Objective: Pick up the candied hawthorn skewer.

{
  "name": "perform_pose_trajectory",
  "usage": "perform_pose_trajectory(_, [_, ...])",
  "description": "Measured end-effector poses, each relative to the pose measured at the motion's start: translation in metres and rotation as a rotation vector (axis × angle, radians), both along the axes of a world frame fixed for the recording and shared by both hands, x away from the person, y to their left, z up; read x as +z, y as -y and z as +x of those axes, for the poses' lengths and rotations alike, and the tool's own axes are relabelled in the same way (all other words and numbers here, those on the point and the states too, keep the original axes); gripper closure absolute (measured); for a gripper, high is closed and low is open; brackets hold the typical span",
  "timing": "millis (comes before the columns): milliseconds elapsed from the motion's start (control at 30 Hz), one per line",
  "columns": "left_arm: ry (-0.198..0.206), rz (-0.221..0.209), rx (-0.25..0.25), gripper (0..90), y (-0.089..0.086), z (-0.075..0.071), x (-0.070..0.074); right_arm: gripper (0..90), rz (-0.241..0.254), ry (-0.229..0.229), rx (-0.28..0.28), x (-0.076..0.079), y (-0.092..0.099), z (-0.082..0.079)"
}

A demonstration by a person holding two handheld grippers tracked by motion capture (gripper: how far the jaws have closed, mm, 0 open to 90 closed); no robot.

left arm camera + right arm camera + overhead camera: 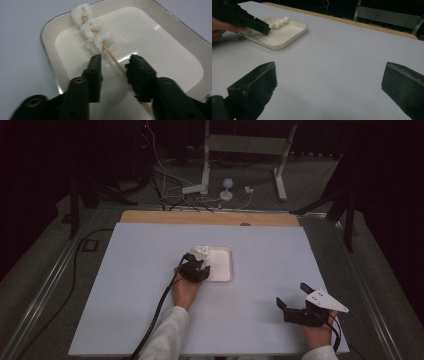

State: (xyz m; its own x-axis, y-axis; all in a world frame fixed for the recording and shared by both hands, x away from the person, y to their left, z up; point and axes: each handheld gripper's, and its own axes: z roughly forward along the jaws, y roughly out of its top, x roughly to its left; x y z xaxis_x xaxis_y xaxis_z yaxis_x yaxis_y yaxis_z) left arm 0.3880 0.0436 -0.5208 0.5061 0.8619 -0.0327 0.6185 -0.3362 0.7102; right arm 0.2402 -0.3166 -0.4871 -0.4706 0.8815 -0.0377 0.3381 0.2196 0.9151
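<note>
**Skewer position and tongs status**

Skewer (110, 53): a thin wooden stick carrying three white, marshmallow-like pieces (96, 35), lying inside the shallow white tray (175, 37). The loaded end rests against the tray's rim at one corner; the bare stick runs diagonally down across the tray floor toward me.

Tray location: near the middle of the pale worktop (125, 285), as seen in the high view.

Left tongs (113, 62): my left hand (184, 292) holds them over the near edge of the tray. The jaws stand apart, one on each side of the bare stick. In the left gripper view the stick passes through the gap and disappears close under the jaw on the right of that view; I cannot tell whether that jaw touches it. The jaws are not clamped on the stick. The nearest white piece sits just beyond the jaw tips.

Right tongs (292, 296): my right hand (316, 334) holds them low over the worktop near its front right corner, well apart from the tray. The jaws are spread wide, with bare worktop between them. The grey three-cornered plate (326, 299) sits on top.
</note>
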Motion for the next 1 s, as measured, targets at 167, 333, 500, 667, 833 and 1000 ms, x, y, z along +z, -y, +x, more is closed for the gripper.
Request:
perform_pose_trajectory(167, [-0.042,-0.003,0.031,82.3,-0.007,0.002,0.003,0.0,-0.003,-0.003,0.004,0.000,0.000,0.000])
perform_pose_trajectory(333, [-0.091,-0.034,0.052,87.7,-0.013,0.005,0.005,0.1,-0.006,-0.006,0.010,-0.001,-0.001,0.001])
perform_pose_trajectory(500, [-0.109,-0.085,0.061,90.0,-0.018,0.006,0.010,0.1,-0.008,-0.006,0.010,-0.001,-0.001,0.001])
perform_pose_trajectory(667, [-0.123,-0.100,0.040,90.0,-0.021,0.000,0.016,0.1,-0.006,-0.011,0.007,-0.001,-0.001,0.001])
perform_pose_trajectory(833, [-0.156,-0.116,0.022,90.0,-0.024,-0.004,0.015,0.0,-0.007,-0.011,0.008,-0.001,-0.001,0.001])
perform_pose_trajectory(1000, [-0.193,-0.106,0.013,89.6,-0.024,-0.004,0.011,0.1,-0.008,-0.010,0.009,-0.001,-0.002,0.000])
